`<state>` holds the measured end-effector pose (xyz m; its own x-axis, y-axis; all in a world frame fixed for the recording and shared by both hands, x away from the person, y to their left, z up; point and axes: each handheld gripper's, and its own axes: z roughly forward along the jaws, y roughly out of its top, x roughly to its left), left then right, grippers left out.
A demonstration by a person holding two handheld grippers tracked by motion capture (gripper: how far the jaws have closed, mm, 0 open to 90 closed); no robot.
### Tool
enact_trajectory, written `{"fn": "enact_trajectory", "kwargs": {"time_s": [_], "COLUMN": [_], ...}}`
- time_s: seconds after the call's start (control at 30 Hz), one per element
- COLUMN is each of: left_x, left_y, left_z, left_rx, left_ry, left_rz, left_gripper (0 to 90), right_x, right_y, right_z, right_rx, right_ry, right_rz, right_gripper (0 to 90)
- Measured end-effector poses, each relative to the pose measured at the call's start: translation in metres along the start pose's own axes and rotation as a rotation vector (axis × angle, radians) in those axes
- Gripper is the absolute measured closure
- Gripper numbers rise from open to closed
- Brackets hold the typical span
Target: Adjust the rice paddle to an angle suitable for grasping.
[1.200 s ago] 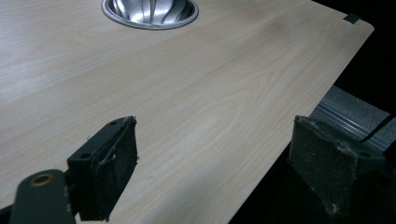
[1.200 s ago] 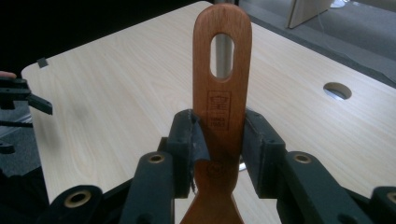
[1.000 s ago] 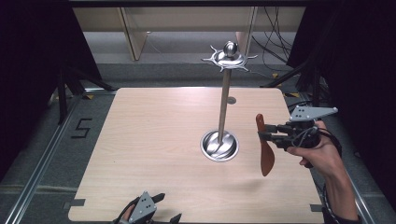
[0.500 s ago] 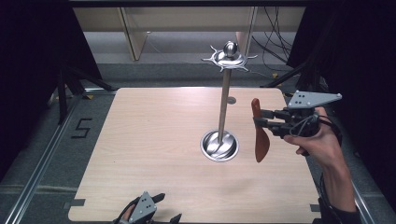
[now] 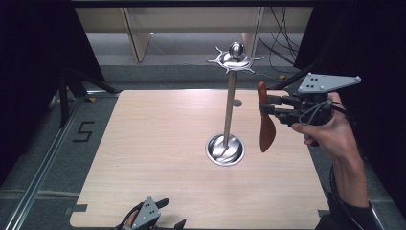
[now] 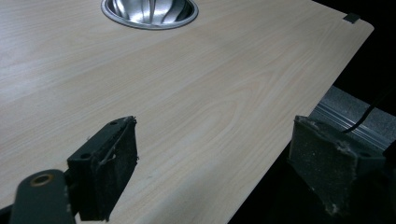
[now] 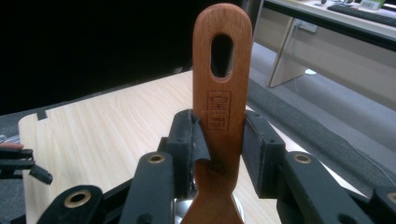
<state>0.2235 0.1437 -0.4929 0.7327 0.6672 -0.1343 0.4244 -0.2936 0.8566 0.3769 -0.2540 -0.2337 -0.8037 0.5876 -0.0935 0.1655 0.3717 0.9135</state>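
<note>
- Wooden spatula (image 5: 266, 125): reddish-brown, small stamped mark on the handle.
- Stand (image 5: 231, 110): shiny silver metal, mirror-bright round base.
- Counter (image 5: 158, 148): pale beige, fine wood grain.
- Right claw (image 5: 269, 109): black, with grey plate on top.
- Left claw (image 6: 215, 172): black pads, worn and dusty.
- Floor (image 5: 48, 158): grey.

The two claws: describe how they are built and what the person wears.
The right claw is black, with a grey three-cornered plate on top and a grey cable looped at its body. Brass-coloured rivets mark its linkages. The left claw has black jaws with worn, frayed pads. A dark sleeve covers the right forearm.
</note>
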Motion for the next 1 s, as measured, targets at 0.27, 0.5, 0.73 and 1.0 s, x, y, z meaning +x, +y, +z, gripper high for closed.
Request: {"fn": "enact_trajectory", "kwargs": {"time_s": [0.27,0.5,0.73,1.0], "left_x": [0.0,0.0,0.0,0.0], "left_y": [0.0,0.0,0.0,0.0], "left_z": [0.0,0.0,0.0,0.0], "left_rx": [-0.001,0.0,-0.006,0.0], "left_ry": [0.0,-0.001,-0.014,-0.003], "left_rz": [-0.001,0.0,0.0,0.001], "left_gripper": [14.7,14.7,14.7,14.6], "right_x": [-0.003,-0.003,-0.005,-0.006], "right_y": [0.016,0.027,0.031,0.035], "right_z": [-0.002,0.001,0.009,0.017], "right_rx": [-0.021,-0.017,-0.003,-0.001], "right_ry": [-0.022,-0.036,-0.043,-0.041], "right_rz": [0.001,-0.015,-0.003,0.001], "right_gripper": [67.1,67.0,67.1,67.0]}}
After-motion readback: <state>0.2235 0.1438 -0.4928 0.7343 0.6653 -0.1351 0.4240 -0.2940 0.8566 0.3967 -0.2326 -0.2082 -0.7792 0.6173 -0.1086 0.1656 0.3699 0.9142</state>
